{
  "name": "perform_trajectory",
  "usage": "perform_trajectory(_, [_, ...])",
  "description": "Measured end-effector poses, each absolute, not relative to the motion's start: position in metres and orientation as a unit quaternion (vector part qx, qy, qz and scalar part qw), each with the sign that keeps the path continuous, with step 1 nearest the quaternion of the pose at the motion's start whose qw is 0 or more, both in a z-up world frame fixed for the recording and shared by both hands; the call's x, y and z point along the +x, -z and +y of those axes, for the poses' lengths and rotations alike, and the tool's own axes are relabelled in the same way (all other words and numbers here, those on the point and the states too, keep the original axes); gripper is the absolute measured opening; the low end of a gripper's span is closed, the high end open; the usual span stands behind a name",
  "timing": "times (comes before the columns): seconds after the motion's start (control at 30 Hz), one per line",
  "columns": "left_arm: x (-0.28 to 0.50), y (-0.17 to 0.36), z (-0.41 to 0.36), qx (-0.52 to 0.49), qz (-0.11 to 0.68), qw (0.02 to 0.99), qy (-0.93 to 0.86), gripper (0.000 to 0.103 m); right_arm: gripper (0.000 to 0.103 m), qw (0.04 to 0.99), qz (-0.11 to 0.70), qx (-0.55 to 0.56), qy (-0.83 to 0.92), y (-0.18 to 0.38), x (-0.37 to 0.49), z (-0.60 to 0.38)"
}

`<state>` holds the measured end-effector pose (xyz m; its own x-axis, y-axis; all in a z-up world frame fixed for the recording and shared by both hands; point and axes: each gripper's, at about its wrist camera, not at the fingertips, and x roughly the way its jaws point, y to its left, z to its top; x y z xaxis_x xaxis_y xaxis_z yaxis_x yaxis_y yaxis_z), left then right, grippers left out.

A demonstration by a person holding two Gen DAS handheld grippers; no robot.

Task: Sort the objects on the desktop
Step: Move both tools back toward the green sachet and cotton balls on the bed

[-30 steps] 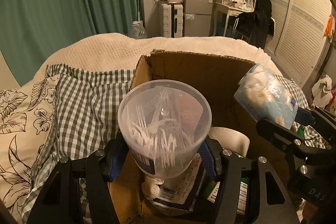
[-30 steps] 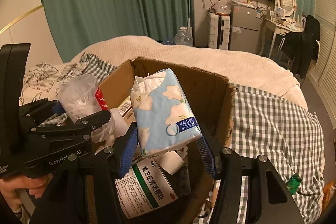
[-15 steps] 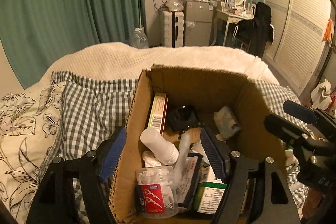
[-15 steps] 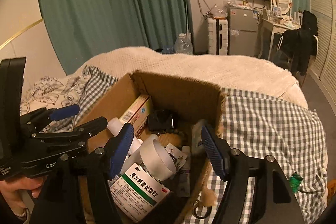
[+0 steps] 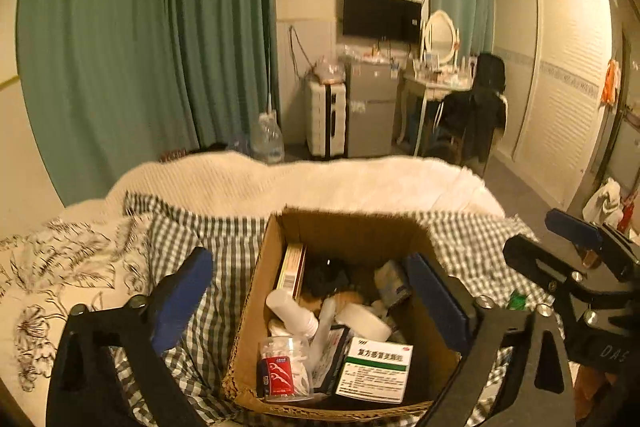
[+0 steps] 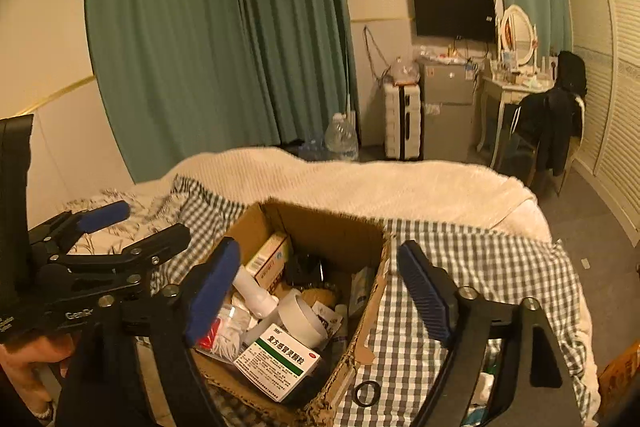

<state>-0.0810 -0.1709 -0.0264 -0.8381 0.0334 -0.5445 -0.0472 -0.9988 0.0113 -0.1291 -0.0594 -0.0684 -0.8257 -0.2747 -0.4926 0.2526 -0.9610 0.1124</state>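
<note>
Cardboard box point(image 5: 256, 291), open-topped, sits on a checked bedspread point(image 5: 216, 239) in the left wrist view, and the left gripper point(image 5: 316, 297) hangs above it with its blue-padded fingers point(image 5: 180, 295) spread wide and nothing between them. Inside the box lie the sorted things: a clear tub of floss picks point(image 5: 286, 367) at the near wall, a green-and-white medicine box point(image 5: 374, 369) beside it, a white bottle point(image 5: 290, 309), a roll of white tape point(image 5: 364, 321), and a flat carton point(image 5: 292, 265) standing against the left wall. The right gripper shows at the right edge, also spread.

From the right wrist view, the right gripper point(image 6: 320, 291) is likewise released and empty, poised over the box's right wall point(image 6: 372, 303). The medicine box point(image 6: 276, 361) leans near the front rim, and a black ring point(image 6: 366, 393) lies outside the box on the bedspread, just beside its corner.

The ring looks the likeliest thing left to gather. It is thin and flat on soft cloth, so the fingers may pinch fabric with it or slide off it. The box is crowded too; a careless drop could tip the medicine box over the rim.
</note>
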Motion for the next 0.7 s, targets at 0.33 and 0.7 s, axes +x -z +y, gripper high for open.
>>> perform_trajectory(0.33, [-0.03,-0.025,-0.155,-0.228,0.015,0.019,-0.973,0.103,0.103,0.107,-0.02,0.198,0.974,0.017,-0.079,-0.033])
perform_trajectory(0.7, [0.003,-0.053,-0.122,-0.193,0.028,0.026,-0.981,0.103,0.103,0.09,-0.014,0.163,0.982,-0.013,-0.036,0.005])
